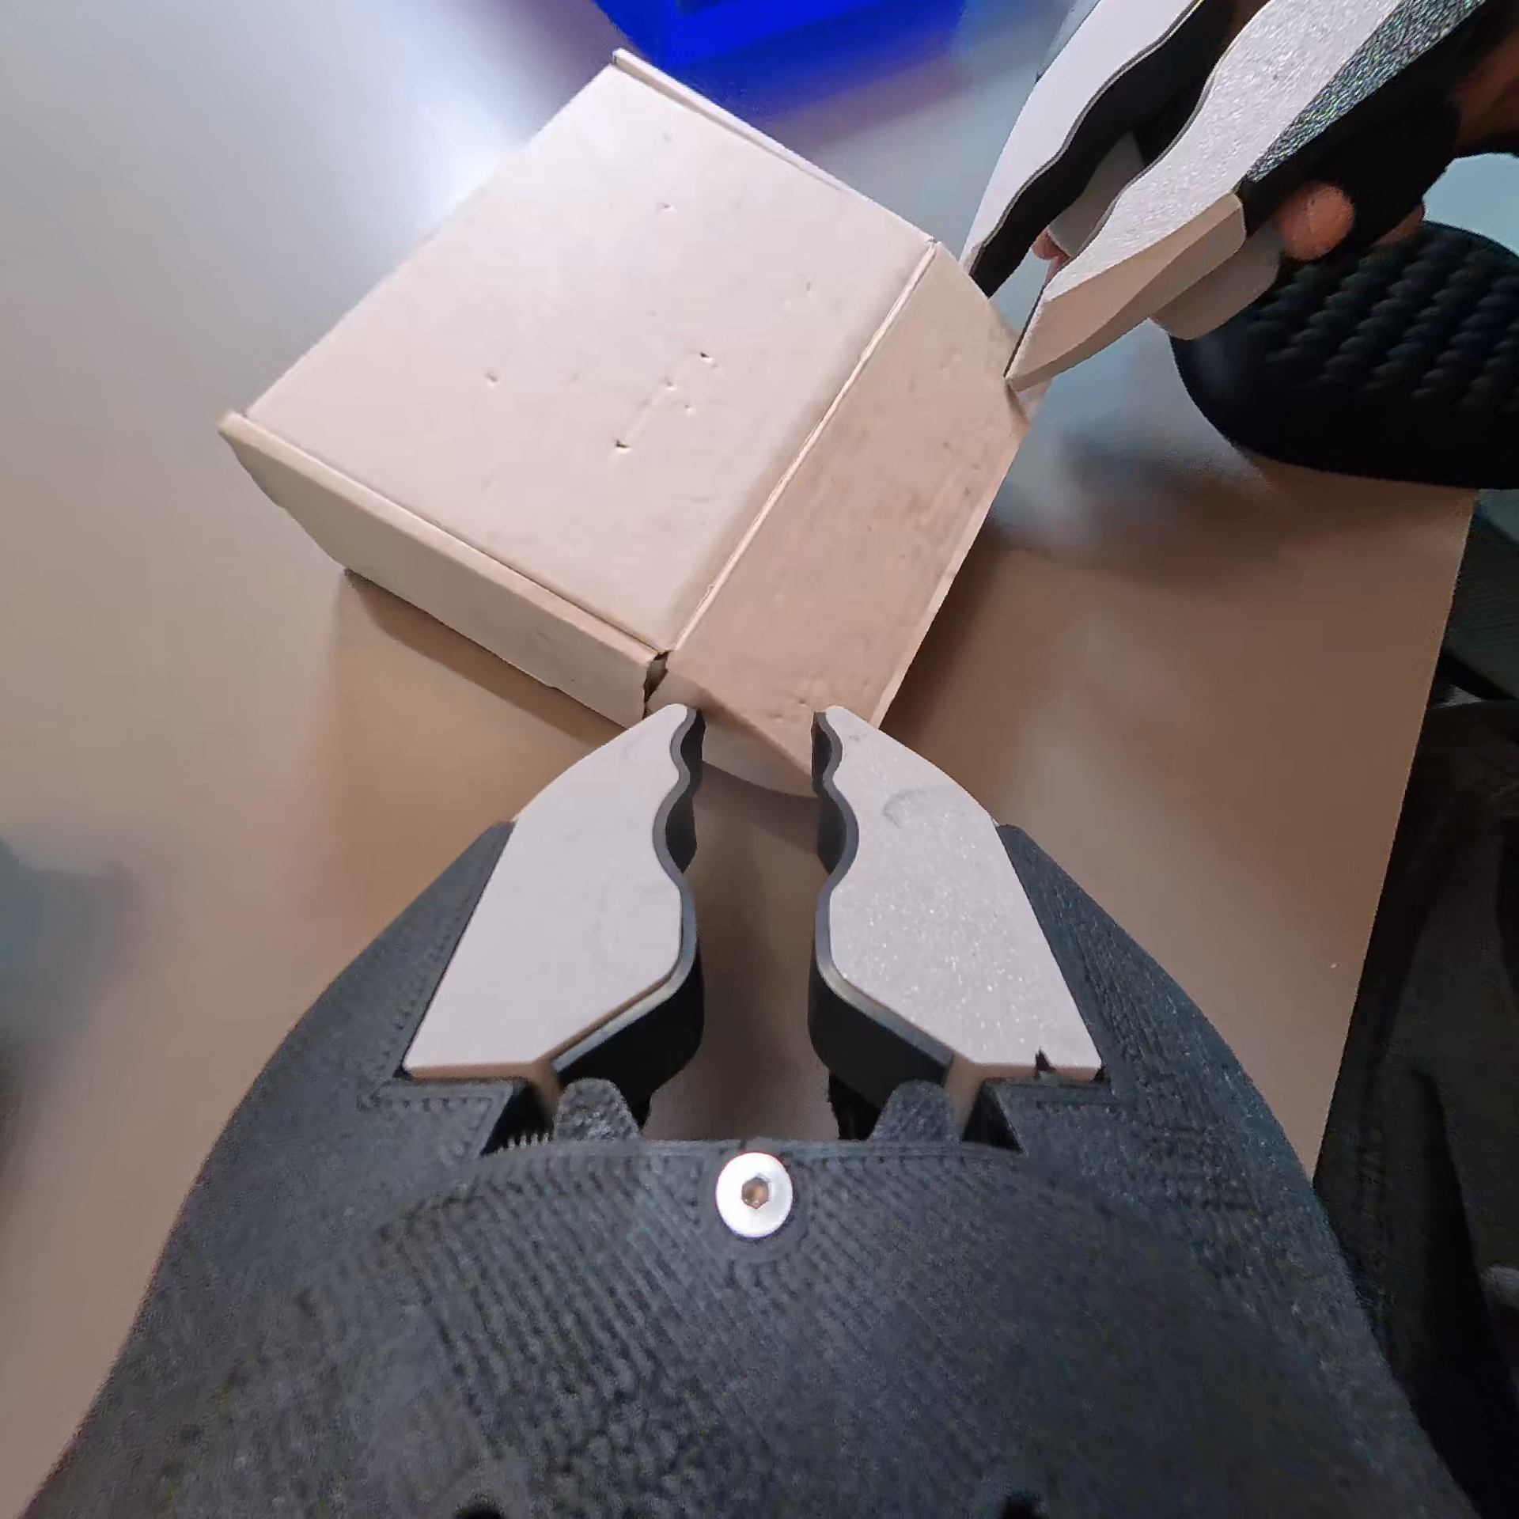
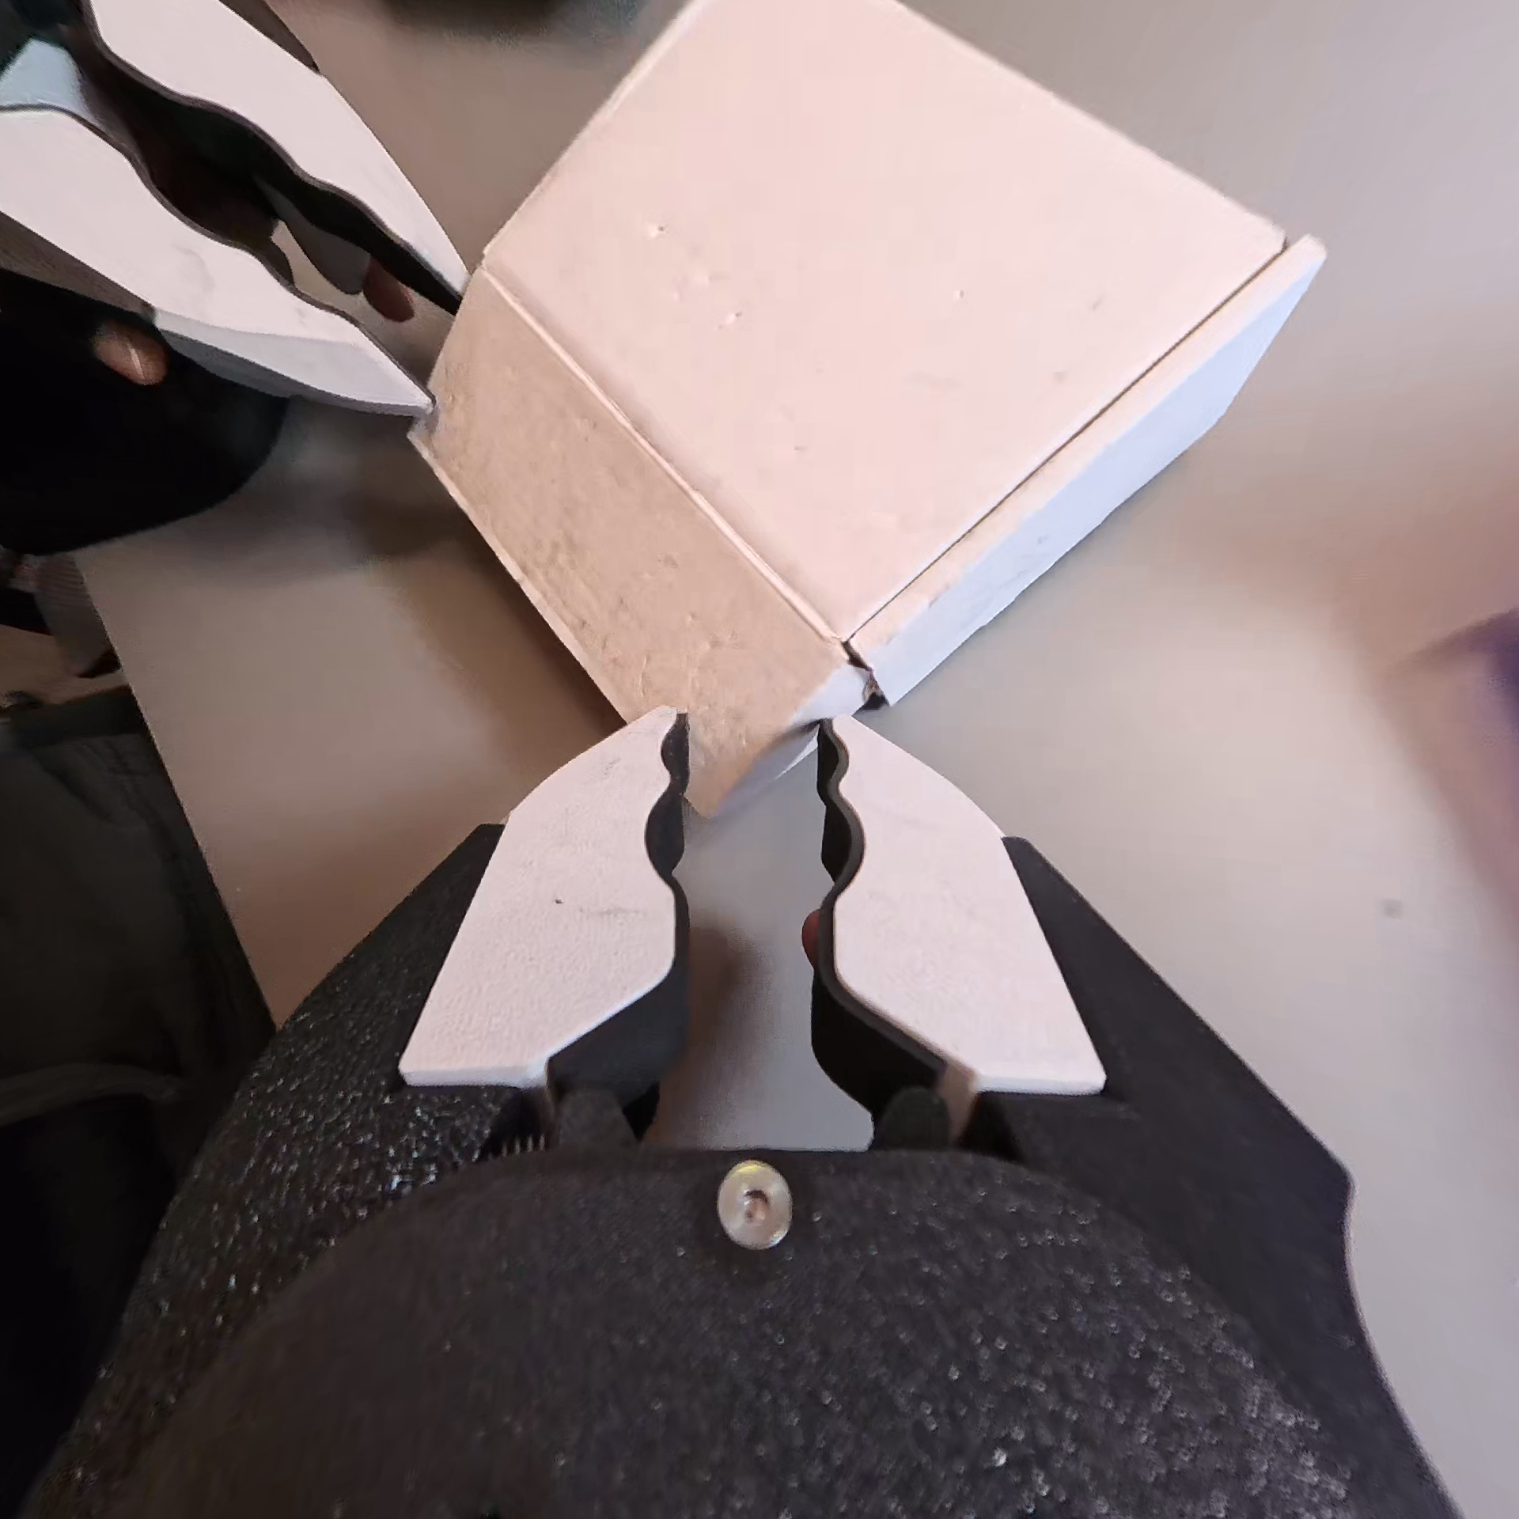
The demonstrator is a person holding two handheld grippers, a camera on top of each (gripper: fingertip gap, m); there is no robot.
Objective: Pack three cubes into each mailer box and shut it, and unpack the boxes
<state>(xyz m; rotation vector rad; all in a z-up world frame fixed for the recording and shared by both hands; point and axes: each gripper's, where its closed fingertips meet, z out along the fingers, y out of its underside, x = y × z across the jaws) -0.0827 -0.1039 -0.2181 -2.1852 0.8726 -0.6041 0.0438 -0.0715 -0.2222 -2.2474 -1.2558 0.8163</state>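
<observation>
So the white mailer box (image 1: 592,370) is sitting shut on the tan counter (image 1: 205,822), turned cornerwise to both cameras, with its front flap facing the person. The left tool (image 1: 756,727) is parked at one bottom corner of that flap and the right tool (image 2: 752,731) at the other, and both have their jaws parted with a clear gap, neither one clamped on anything yet. My guess is that's deliberate: one tool per corner lets you work the front flap evenly, either pressing it home or starting to pull it out. I honestly can't tell which it is from here. Each flap corner pokes a little between the fingertips, but whether cardboard actually touches the pads is hard to say. Nothing inside the box is visible, so no idea if the cubes are in there. There's a blue thing (image 1: 781,41) cut off at the top edge of the left view, blurry, could be a bin. Gloved fingers (image 2: 123,353) show behind the far tool.
</observation>
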